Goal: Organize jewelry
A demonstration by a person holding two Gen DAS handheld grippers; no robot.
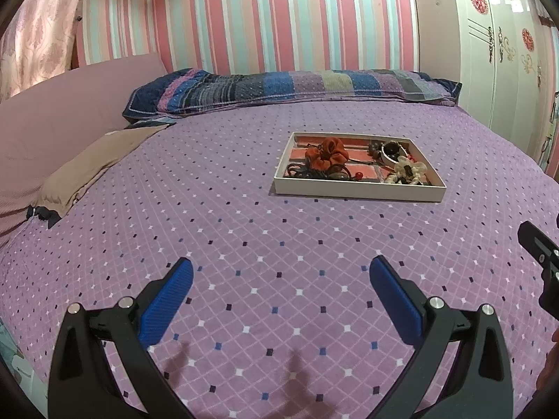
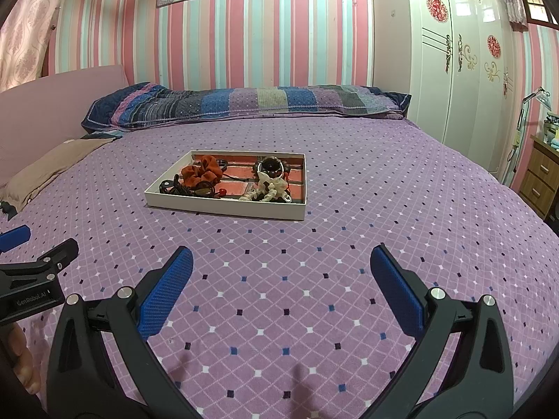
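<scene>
A shallow white tray with a brick-pattern floor lies in the middle of the purple bed. Inside it are an orange scrunchie, a cream scrunchie, a dark round piece and dark cords with a red bead. My left gripper hovers open over the bedspread, well short of the tray. My right gripper is likewise open and holds nothing. Each gripper shows at the edge of the other's view.
A long patchwork pillow lies along the striped wall. A tan cushion sits at the left. White wardrobe doors stand at the right, with a wooden drawer unit beside the bed.
</scene>
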